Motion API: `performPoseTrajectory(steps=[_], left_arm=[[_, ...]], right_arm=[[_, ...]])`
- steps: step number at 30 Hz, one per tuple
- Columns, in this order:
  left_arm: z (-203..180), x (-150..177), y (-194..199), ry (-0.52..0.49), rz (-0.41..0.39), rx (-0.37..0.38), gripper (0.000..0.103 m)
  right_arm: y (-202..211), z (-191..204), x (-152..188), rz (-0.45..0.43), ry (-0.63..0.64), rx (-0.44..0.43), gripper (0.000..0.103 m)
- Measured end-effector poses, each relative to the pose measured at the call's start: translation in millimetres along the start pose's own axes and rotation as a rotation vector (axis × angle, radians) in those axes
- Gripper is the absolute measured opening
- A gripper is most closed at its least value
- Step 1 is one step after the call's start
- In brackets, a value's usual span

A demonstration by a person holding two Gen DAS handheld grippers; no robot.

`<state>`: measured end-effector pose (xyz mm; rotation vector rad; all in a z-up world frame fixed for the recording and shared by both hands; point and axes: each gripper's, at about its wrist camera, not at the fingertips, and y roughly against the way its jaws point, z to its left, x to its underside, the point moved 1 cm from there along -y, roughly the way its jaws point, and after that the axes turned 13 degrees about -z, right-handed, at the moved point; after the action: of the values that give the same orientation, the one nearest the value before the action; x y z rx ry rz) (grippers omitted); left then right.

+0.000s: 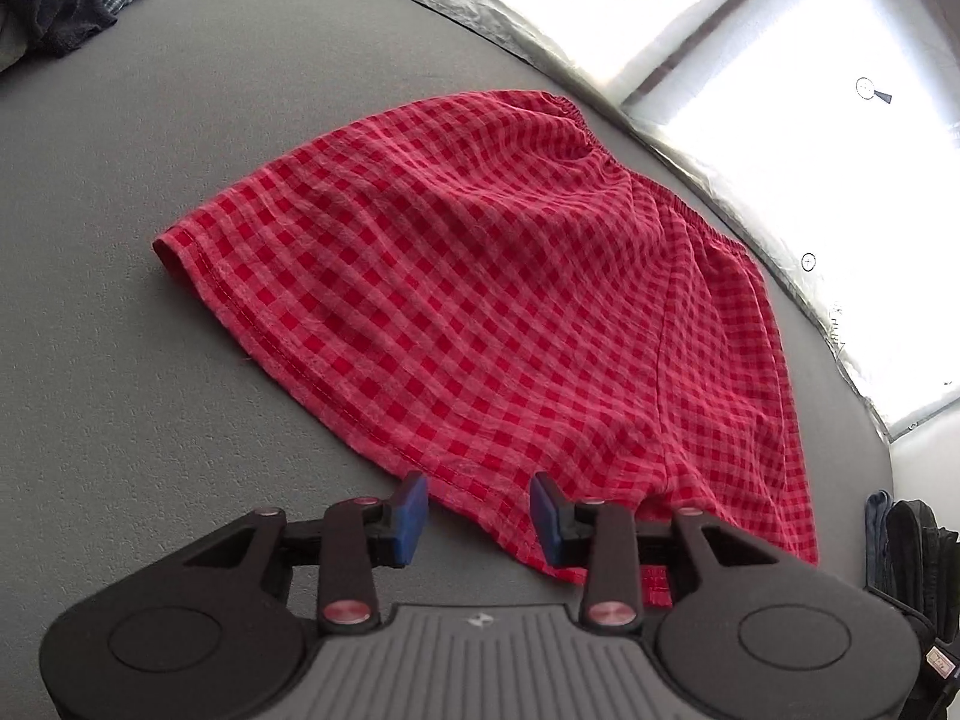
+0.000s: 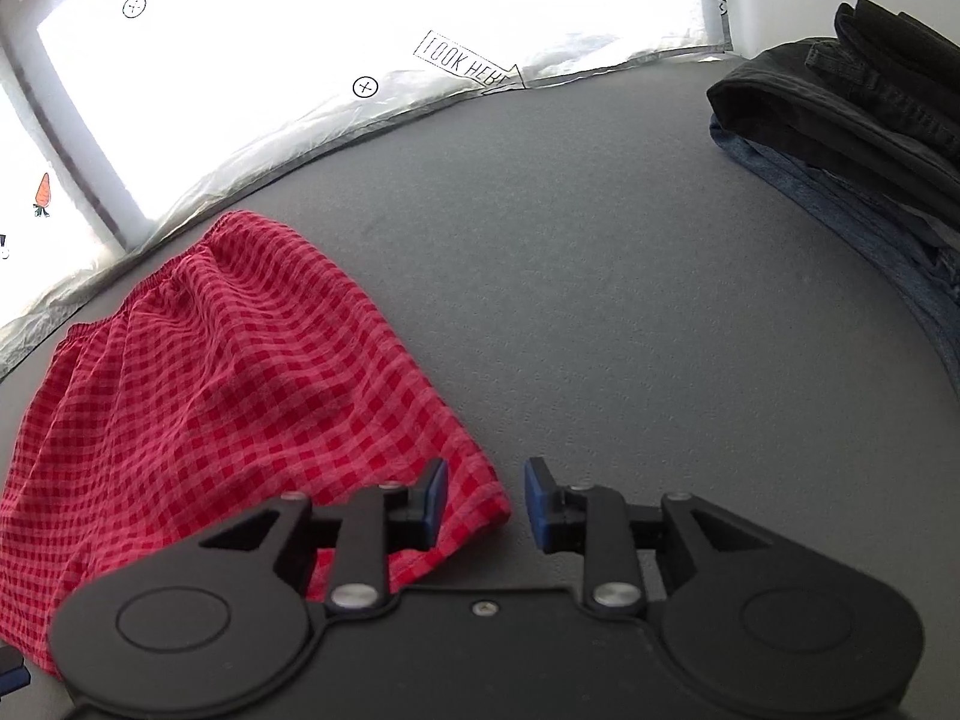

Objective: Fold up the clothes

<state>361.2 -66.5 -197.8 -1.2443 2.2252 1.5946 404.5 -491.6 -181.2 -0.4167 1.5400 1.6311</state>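
Lying flat on the grey tabletop (image 1: 150, 360), the red checked shorts (image 1: 510, 300) spread away from both grippers, their gathered elastic waistband (image 1: 600, 132) at the far end, close to the crinkled silver sheet (image 1: 750, 222) that lines the back edge of the table. From the left wrist view, the left gripper (image 1: 480, 519) hovers over the near hem of the shorts with its blue pads (image 1: 411, 519) parted; the hem runs across the gap between them, yet neither pad presses on the cloth, so the jaws stand released with nothing gripped. From the right wrist view, the right gripper (image 2: 485, 501) sits at the near right corner of the shorts (image 2: 210, 390), jaws likewise apart: its left pad (image 2: 435, 501) is over the cloth corner, the right pad over bare table just beside it, and the fabric is not pinched. Ahead of the right gripper and well off to its right stands a stack of folded dark clothes (image 2: 852, 138), black pieces on top of blue denim. Far ahead and to the left of the left gripper lies a loose heap of dark garments (image 1: 66, 0) at the table's distant corner
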Motion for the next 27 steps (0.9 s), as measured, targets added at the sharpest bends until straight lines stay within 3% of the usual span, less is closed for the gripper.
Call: performPoseTrajectory(steps=[4,8,11,17,27], left_arm=[[15,2,-9,0.021,0.024,-0.082,0.040],[24,-1,-3,0.060,0.010,-0.082,0.041],[24,-3,9,0.012,-0.020,-0.120,0.044],[42,-6,35,-0.002,-0.059,-0.141,0.055],[79,-25,48,-0.035,-0.051,-0.139,0.079]], right_arm=[[-11,6,12,0.068,0.068,0.022,0.028],[-6,6,7,0.050,0.063,0.028,0.028],[2,11,6,0.025,0.073,0.033,0.030],[23,37,20,0.000,0.126,0.000,0.035],[49,108,48,-0.015,0.213,-0.061,0.043]])
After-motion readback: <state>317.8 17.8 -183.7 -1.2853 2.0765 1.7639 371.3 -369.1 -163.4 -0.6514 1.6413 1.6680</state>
